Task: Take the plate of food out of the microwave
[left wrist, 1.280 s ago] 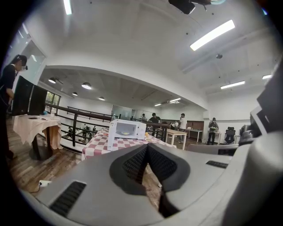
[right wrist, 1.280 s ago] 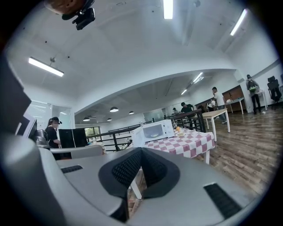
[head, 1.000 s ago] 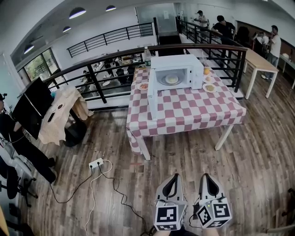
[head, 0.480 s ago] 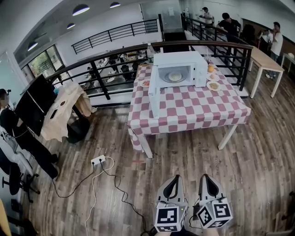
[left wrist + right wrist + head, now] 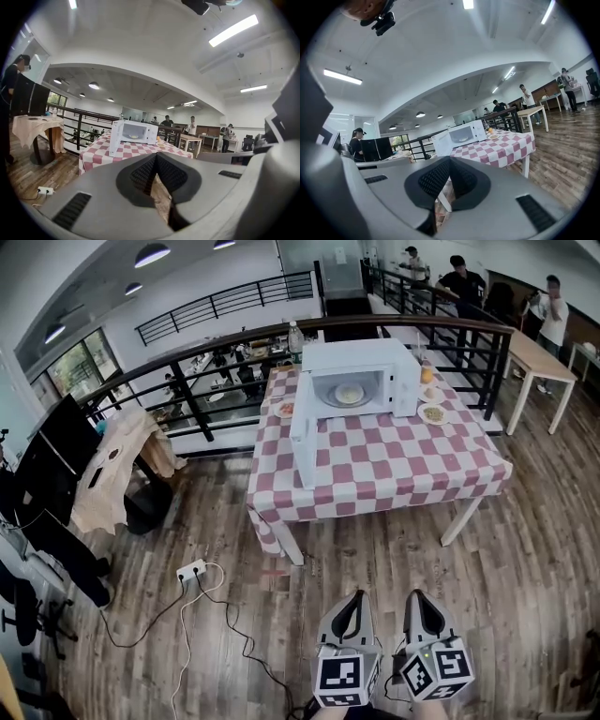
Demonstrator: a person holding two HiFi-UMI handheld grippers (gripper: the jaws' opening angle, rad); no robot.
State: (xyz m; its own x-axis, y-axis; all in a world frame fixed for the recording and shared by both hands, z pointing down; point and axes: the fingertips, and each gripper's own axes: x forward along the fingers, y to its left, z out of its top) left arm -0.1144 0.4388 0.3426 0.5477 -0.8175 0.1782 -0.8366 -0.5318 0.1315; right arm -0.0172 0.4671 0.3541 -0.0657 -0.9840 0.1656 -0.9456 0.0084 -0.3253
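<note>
Both grey two-jaw grippers hang low and side by side, close to the person's body, above the brown wooden plank floor. On the left gripper the jaws are pressed together with nothing between them. The right gripper is clenched in the same way and holds nothing. Both point forward towards the table covered in a red-and-white checked cloth, which stands well apart from them across the floor. On that table sits the white box-shaped microwave, its door swung wide open. Inside its cavity lies the small white plate of pale food, far ahead of both closed grippers and untouched by either.
</note>
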